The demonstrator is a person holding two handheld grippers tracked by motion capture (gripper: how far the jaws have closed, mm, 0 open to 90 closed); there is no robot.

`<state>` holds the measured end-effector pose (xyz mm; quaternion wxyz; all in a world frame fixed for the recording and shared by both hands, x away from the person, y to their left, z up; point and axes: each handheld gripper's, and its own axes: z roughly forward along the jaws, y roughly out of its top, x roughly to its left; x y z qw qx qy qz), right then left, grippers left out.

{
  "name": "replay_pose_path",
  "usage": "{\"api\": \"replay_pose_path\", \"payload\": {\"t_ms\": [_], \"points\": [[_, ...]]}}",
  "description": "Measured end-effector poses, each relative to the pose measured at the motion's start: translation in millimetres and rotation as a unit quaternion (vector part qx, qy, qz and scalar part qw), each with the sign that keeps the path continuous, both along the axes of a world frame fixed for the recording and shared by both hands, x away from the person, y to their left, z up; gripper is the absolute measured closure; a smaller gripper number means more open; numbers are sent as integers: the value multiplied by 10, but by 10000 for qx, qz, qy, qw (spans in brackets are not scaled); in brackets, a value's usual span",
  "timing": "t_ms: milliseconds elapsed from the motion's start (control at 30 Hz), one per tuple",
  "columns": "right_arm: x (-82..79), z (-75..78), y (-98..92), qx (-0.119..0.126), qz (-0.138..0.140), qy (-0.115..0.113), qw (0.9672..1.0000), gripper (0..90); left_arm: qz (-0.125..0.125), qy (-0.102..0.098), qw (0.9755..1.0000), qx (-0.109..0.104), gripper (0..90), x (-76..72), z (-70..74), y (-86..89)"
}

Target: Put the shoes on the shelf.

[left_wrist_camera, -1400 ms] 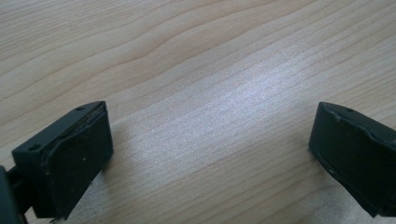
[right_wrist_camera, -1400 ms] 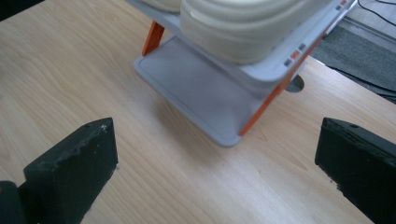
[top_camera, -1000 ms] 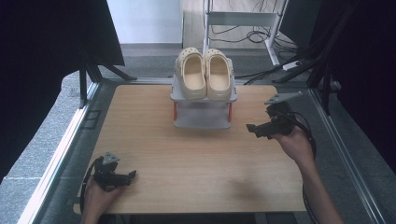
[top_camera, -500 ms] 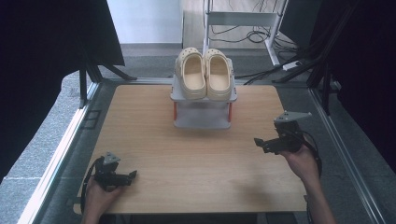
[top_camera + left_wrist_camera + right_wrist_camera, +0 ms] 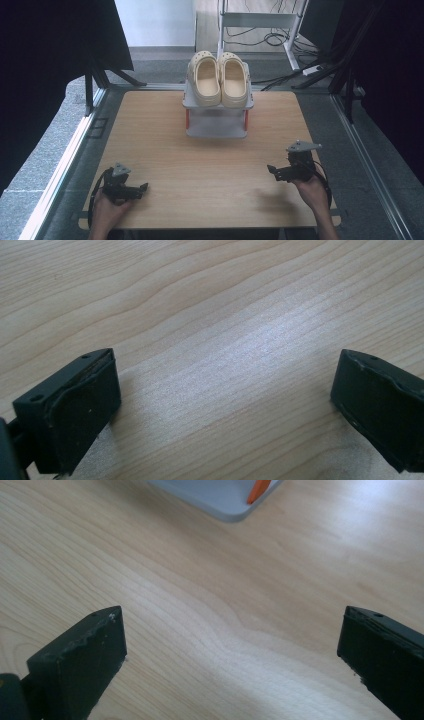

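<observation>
- The right gripper (image 5: 273, 171) has drawn back from beside the rack (image 5: 216, 125) toward the near right of the table (image 5: 150, 130) over the last second; its jaws stand wide apart with nothing between them, bare wood under them in the right gripper view.
- The left gripper (image 5: 142, 188) has stayed at the near left corner, low over the wood, jaws likewise spread and empty, as the left gripper view shows.
- The clogs (image 5: 218, 79) sit side by side on the rack's top shelf at the far middle of the table, toes toward the person, well apart from both grippers.
- My reading: the placing looks done and both hands are back at rest.
- The clogs are cream, smooth and rounded, foam-like, with holes around the toe and a heel strap.
- The rack is pale grey, flat-shelved plastic with orange posts; one corner of it (image 5: 225, 500) and a post (image 5: 259, 490) show in the right gripper view.
- The table is light wood with wavy grain and a soft sheen.
- The jaw pads are matt black with scuffed edges.
</observation>
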<state>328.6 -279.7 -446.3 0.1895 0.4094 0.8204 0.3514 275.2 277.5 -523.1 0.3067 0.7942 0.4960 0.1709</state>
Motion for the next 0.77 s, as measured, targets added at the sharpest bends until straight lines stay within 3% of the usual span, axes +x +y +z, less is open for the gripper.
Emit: {"api": "replay_pose_path", "payload": {"t_ms": [167, 433, 767], "points": [[-31, -301, 16, 42, -71, 125, 9999, 0, -37, -5, 10000, 13, 0, 6, 1, -22], [-77, -701, 40, -85, -162, 372, 9991, 0, -59, -1, 10000, -2, 0, 13, 1, -57], [-134, -731, 46, -57, -378, 289, 9989, 0, -87, 0, 10000, -3, 0, 21, 0, -98]]}}
